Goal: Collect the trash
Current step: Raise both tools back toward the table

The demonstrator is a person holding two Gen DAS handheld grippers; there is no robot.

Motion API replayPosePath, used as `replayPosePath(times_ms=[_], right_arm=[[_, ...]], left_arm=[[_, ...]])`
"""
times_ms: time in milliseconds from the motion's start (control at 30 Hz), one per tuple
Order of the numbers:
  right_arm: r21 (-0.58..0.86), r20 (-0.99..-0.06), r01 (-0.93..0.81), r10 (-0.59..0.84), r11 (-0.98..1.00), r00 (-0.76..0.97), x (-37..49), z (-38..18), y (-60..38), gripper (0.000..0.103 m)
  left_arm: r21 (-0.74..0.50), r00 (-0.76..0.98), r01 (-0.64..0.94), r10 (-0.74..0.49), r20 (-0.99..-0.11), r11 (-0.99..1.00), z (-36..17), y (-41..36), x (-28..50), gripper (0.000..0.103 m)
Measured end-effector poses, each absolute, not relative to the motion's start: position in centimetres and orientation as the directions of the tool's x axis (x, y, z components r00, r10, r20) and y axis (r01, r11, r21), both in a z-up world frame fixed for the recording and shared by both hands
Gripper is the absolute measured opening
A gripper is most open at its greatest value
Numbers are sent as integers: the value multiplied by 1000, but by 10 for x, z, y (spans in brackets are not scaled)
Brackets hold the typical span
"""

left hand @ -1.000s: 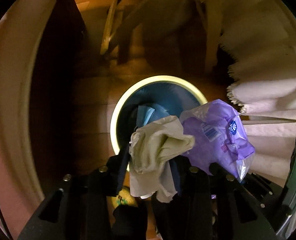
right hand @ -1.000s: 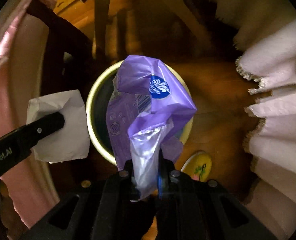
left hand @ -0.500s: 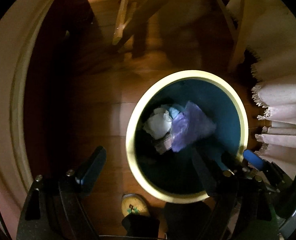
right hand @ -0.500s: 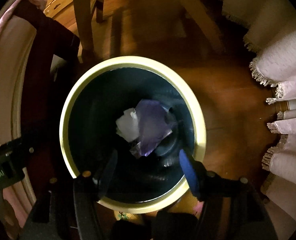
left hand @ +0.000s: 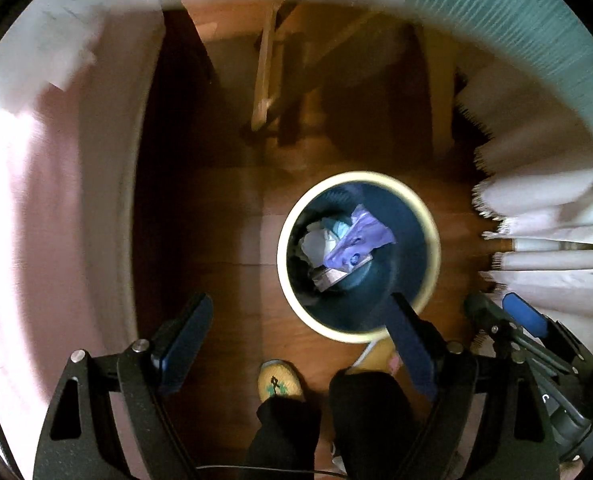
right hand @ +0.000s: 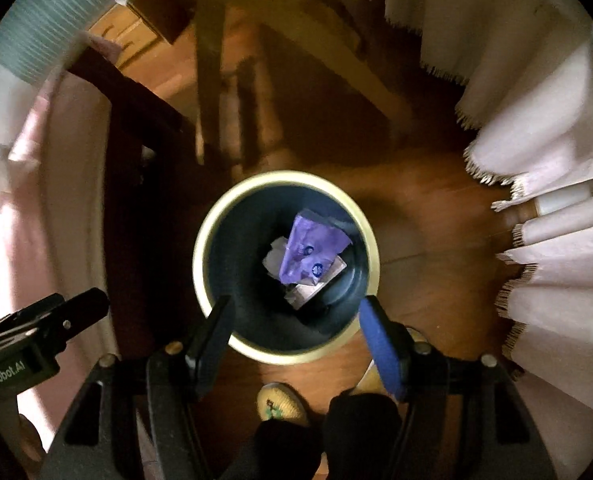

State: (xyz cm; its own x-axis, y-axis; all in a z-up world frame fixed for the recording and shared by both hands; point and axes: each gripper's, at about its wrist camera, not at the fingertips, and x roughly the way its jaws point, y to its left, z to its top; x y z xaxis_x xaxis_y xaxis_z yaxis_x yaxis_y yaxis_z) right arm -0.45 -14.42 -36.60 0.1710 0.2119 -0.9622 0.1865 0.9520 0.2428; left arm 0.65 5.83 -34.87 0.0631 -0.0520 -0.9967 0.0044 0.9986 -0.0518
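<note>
A round bin with a cream rim point(left hand: 436, 240) point(right hand: 198, 256) and a dark inside stands on the wooden floor below both grippers. In it lie a purple plastic wrapper point(left hand: 356, 242) point(right hand: 310, 248), crumpled white paper point(left hand: 314, 240) point(right hand: 274, 256) and a flat pinkish packet point(right hand: 316, 284). My left gripper point(left hand: 299, 299) hangs high over the bin's near left edge, open with nothing between its fingers. Directly above the bin, my right gripper point(right hand: 295, 302) is open and empty as well. Each gripper shows at the edge of the other's view: left gripper point(right hand: 84, 308), right gripper point(left hand: 496, 308).
A person's dark trouser legs point(left hand: 360, 412) and yellow slippers point(left hand: 278, 380) point(right hand: 280, 400) stand just in front of the bin. A fringed pale tablecloth point(right hand: 536, 200) hangs on the right. Wooden chair and table legs point(left hand: 264, 76) stand beyond the bin, pink fabric point(left hand: 56, 240) on the left.
Both grippers opened and dropped the white paper and the purple wrapper into the bin. Both have since risen, so the bin looks smaller and farther below.
</note>
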Motion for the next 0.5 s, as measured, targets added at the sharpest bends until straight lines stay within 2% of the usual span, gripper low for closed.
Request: replayPosePath(times_ms=[267, 500], right_arm=[[267, -940, 192, 211, 944, 269, -28, -229, -145, 65], [249, -881, 151, 159, 957, 446, -44, -107, -134, 65]], left_arm=[[-104, 184, 41, -110, -977, 994, -203, 74, 0, 86], [-149, 330, 67, -163, -930, 987, -88, 93, 2, 86]])
